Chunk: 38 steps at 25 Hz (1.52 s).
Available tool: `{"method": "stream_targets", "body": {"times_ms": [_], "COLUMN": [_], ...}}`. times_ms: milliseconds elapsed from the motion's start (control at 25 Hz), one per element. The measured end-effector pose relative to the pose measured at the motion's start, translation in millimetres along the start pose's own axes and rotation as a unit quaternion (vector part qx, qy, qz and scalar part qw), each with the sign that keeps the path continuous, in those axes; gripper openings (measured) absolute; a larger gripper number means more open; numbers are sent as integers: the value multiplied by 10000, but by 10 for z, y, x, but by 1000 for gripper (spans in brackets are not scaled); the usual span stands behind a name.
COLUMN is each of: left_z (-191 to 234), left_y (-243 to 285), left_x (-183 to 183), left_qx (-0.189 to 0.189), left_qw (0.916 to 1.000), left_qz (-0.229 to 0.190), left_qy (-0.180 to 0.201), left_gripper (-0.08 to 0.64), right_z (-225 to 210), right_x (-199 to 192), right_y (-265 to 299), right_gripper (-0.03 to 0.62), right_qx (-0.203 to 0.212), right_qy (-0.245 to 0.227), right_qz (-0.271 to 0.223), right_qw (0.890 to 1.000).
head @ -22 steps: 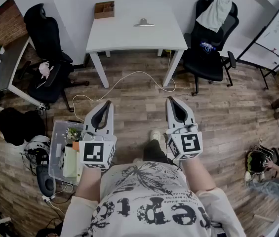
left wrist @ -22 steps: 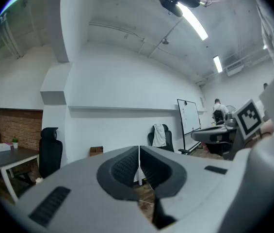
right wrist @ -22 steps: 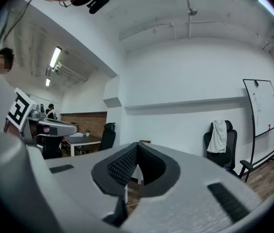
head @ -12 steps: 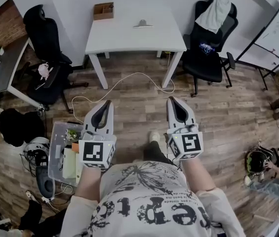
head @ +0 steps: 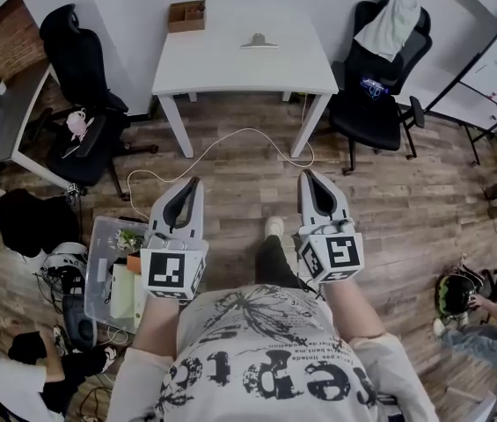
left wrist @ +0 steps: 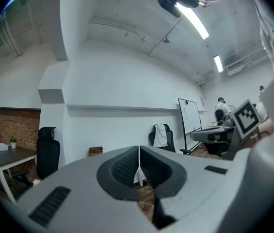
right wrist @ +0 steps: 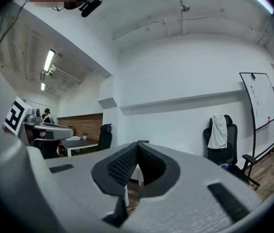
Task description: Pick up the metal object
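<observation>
A small grey metal object [head: 258, 40] lies near the back edge of the white table [head: 230, 69], far ahead of me. Both grippers are held at waist height over the wooden floor, well short of the table. My left gripper [head: 194, 184] points forward with its jaws touching and nothing between them. My right gripper [head: 304, 175] is likewise shut and empty. In the left gripper view the left gripper [left wrist: 139, 147] shows its pads meeting along a thin line. The right gripper view shows the right gripper [right wrist: 137, 144] closed the same way. Both jaws hide most of the table there.
A wooden box [head: 186, 16] sits at the table's back left corner. Black office chairs stand at the left [head: 76, 55] and the right [head: 380, 69] of the table. A white cable [head: 230, 139] loops across the floor. A clear bin [head: 112, 266] and a seated person [head: 2, 376] are at my left.
Both grippers stay where they were, shut. A person has come into view at the lower left of the head view.
</observation>
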<state>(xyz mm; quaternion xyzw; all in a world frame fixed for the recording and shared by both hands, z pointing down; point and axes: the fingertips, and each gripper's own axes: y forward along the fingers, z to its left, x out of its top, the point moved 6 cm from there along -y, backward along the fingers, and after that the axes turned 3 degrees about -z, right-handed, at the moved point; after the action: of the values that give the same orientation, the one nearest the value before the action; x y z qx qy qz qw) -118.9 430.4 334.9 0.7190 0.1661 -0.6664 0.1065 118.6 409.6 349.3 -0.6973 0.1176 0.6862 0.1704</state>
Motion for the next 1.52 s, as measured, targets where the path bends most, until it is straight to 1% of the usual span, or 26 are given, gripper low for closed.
{"method": "stream_targets", "body": {"times_ms": [120,280,440,760,920,1120,1280,1400,1520], "left_z": [73,198,324,554,642,762,917,1102,1390], "left_y": [227,729,1394,2863,3410,3879,4270,4600,4961], "left_x": [-27,-158,-198,-185,-204,-371,-553,-621,-684], "left_qx": [142,206,331,557,618,692,645,571,511], "left_qw": [9999,9997,9992,9983,9979,9970,9971,9976,9980], "left_qz": [61,146,232,87,96,343,401,396,380], "left_qy": [6,33,30,134,168,85,63,66,30], "left_gripper": [12,12,12,12,12,12,12,12,12], "right_z": [-140,-411,-807,-1739,-2078,-2306,-2468,-2553,-2594], "right_x": [-67,-169,-229,-203,-233,-374,-522,-606,-675], "right_y": [256,741,1356,2664,3167,3623,4038,4396,4818], "right_gripper": [-8,-8,-8,-8,-8,-8,-8,-8,-8], "right_qx": [69,166,289,508,565,696,696,642,612], "right_qy": [22,81,113,-8,-13,-66,-36,-17,-47], "right_qz": [40,106,165,121,158,319,467,551,660], "right_qw": [10000,9998,9994,9986,9983,9970,9965,9964,9959]}}
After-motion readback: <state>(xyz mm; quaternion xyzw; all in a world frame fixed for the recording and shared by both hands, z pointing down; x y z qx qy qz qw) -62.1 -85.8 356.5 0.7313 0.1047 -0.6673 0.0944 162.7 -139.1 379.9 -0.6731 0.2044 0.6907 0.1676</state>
